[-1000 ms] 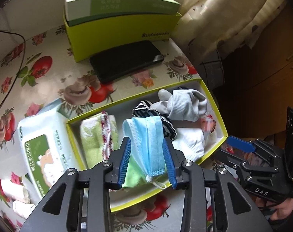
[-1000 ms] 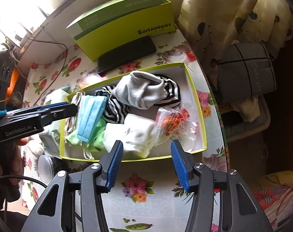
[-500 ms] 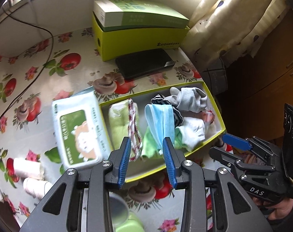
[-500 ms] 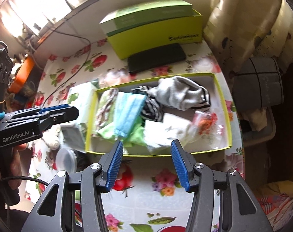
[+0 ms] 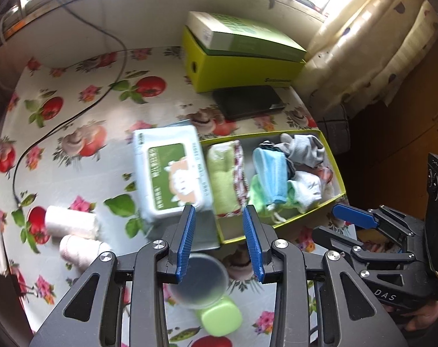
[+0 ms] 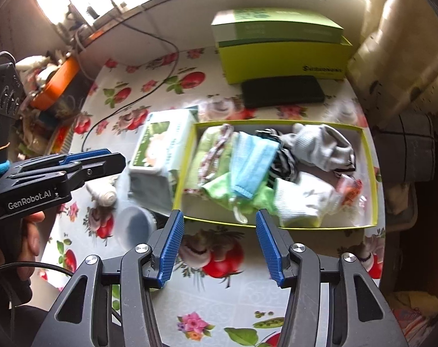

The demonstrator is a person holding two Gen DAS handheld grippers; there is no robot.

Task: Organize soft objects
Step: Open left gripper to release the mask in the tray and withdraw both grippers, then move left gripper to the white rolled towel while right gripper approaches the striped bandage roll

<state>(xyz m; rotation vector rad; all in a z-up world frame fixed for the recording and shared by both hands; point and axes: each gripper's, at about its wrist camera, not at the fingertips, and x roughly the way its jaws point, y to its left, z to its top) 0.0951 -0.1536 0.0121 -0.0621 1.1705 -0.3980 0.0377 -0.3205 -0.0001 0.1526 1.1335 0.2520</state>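
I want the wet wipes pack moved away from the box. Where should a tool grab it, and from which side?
Grip the wet wipes pack across its narrow width, near the middle, coming from above. It lies flat on the table, label up, one long side close against the yellow box, so a top-down pinch looks best; the soft wrap may give a little.

The yellow-rimmed tray (image 6: pixel 375 173) is crowded with soft items, bare only along its near-left floor. A wipes pack (image 6: pixel 158 141) presses against its left wall, a plastic cup (image 6: pixel 135 227) just in front. Bare tablecloth (image 6: pixel 233 297) lies open along the tray's near side; a black phone (image 6: pixel 282 91) lies behind the tray.
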